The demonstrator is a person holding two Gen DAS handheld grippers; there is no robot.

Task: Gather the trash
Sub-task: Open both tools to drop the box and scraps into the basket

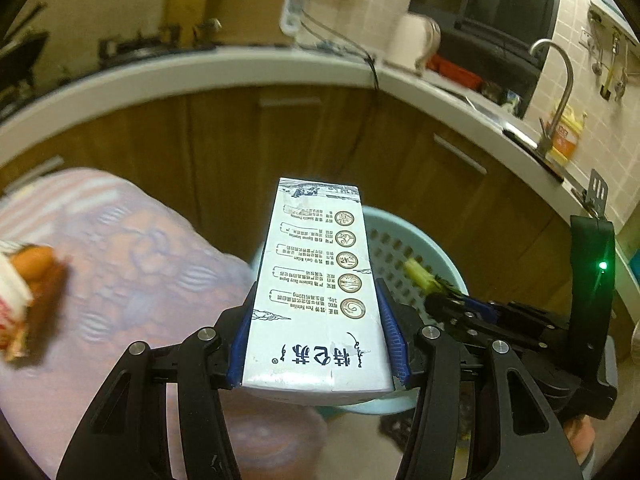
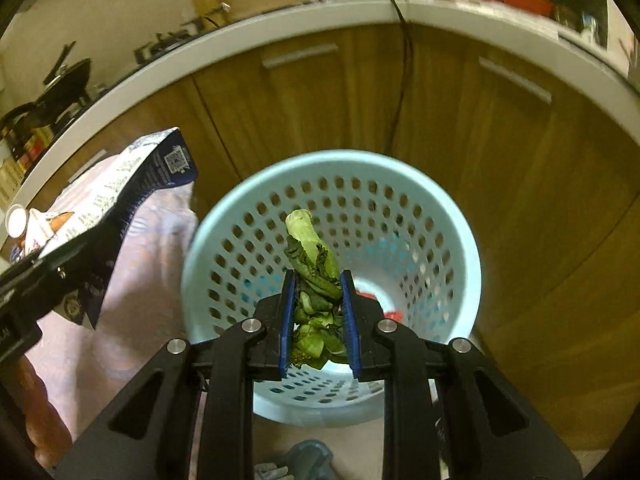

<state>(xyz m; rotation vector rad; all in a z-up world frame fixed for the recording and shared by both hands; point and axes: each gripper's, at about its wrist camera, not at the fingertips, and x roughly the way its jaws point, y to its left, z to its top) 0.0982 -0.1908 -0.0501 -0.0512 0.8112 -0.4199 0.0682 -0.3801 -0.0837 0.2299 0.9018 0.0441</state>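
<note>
Hovering over the pale-blue perforated plastic basket [image 2: 460, 240], wilted green leaves [image 2: 316, 280] are clamped by the right gripper [image 2: 318, 320], a white printed carton [image 1: 320, 280] by the left gripper [image 1: 318, 340].

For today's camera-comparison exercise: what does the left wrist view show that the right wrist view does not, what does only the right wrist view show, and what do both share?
Only the left wrist view shows the faucet at the sink, the dark microwave, and the printed white face of the milk carton clamped in the left gripper.

Only the right wrist view shows the inside of the blue basket, with red scraps at the bottom.

Both show the basket, the carton, the wilted greens held by the right gripper, the wooden cabinets and the white countertop.
</note>
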